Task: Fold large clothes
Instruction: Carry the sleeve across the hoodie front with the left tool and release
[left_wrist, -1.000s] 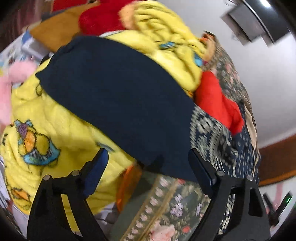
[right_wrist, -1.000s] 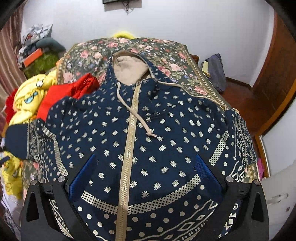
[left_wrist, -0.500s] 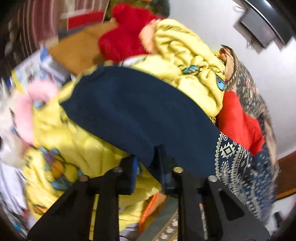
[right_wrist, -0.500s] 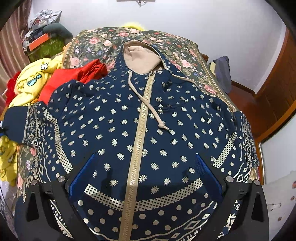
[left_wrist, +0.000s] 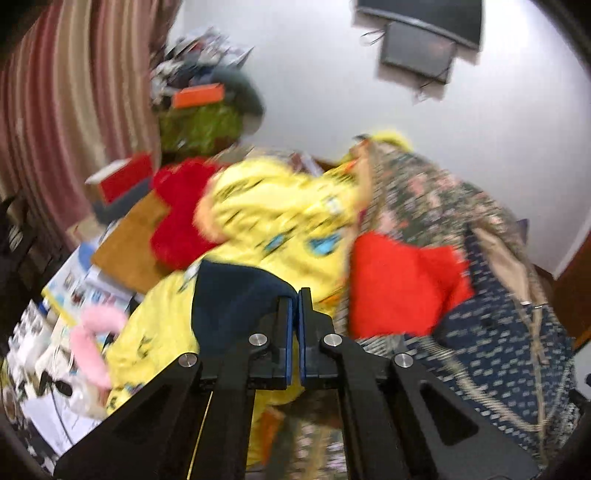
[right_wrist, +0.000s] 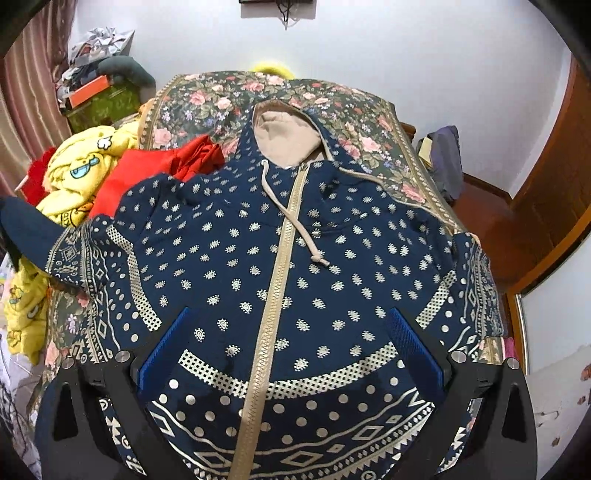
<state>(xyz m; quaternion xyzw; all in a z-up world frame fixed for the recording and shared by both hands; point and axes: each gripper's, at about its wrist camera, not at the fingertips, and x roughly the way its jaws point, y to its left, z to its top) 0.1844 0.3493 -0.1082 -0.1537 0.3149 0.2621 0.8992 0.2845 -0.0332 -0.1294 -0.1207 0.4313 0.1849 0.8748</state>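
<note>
Left wrist view: we see the left gripper (left_wrist: 295, 295) pinched tight on the plain navy cuff (left_wrist: 236, 295) of the hoodie (right_wrist: 295, 266).

From the right wrist we see that hoodie spread front-up on the flowered bedspread (right_wrist: 207, 99), zipper (right_wrist: 277, 295) closed, hood toward the wall, its left sleeve lifted off to the side over a yellow blanket (right_wrist: 77, 162) and a red cloth (right_wrist: 147, 162). The right gripper (right_wrist: 291, 347) hangs wide open above the hem, its blue pads (right_wrist: 413, 343) holding nothing.
</note>
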